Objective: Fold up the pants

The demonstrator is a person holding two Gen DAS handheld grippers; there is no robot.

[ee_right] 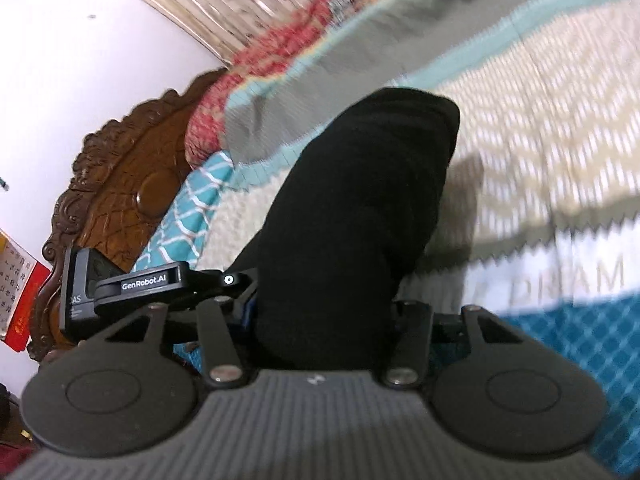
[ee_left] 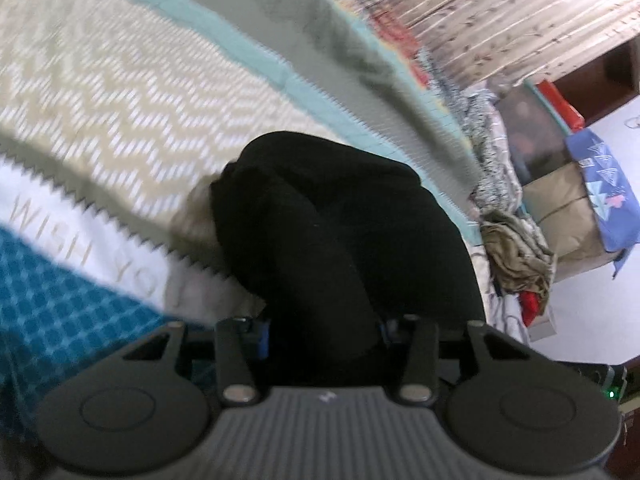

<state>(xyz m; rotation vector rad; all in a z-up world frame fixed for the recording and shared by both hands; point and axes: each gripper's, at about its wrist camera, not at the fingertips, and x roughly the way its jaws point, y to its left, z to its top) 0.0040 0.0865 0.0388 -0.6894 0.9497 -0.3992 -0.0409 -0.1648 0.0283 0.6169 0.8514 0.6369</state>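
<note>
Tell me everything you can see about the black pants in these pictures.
The black pants are plain, soft, matte cloth, bunched into thick folds. In both wrist views the fabric fills the gap between the jaws; left gripper and right gripper each grip a bunch. The cloth hangs forward over the patterned bedspread.

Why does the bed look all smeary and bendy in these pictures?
Left wrist view: the zigzag bedspread is streaked by motion blur, while the black pants look sharper. Right wrist view: same streaks on the bedspread; the fisheye lens curves the wall and headboard.
</note>
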